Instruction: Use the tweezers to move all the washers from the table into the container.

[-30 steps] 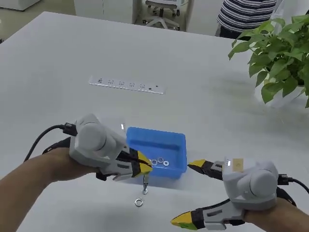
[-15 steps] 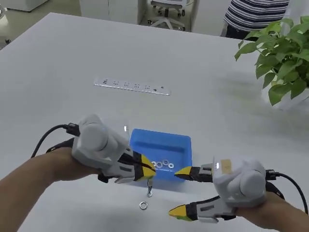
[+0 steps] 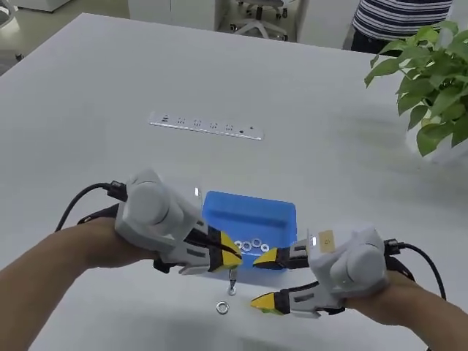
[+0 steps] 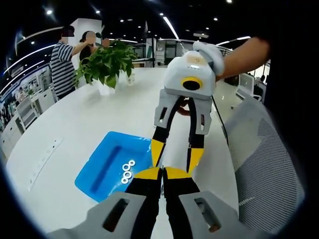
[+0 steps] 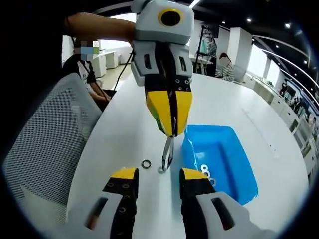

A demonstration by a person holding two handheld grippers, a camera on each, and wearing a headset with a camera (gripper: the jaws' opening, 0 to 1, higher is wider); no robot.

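The left gripper (image 3: 230, 254) has its yellow-tipped jaws pressed shut on a pair of tweezers (image 5: 167, 149), which point down at the white table (image 3: 102, 88), just off the near edge of the blue container (image 3: 252, 212). I cannot tell whether the tips pinch anything. One washer (image 3: 222, 308) lies on the table at about six o'clock from the container, just beside the tweezers' tips. Several more washers (image 3: 254, 246) lie together inside the container along its near wall. The right gripper (image 3: 262, 279) sits at about three o'clock from the tweezers, jaws spread wide and holding nothing. A power strip (image 3: 205, 126) lies well beyond the container at eleven o'clock, and a potted plant (image 3: 435, 73) stands at two o'clock.
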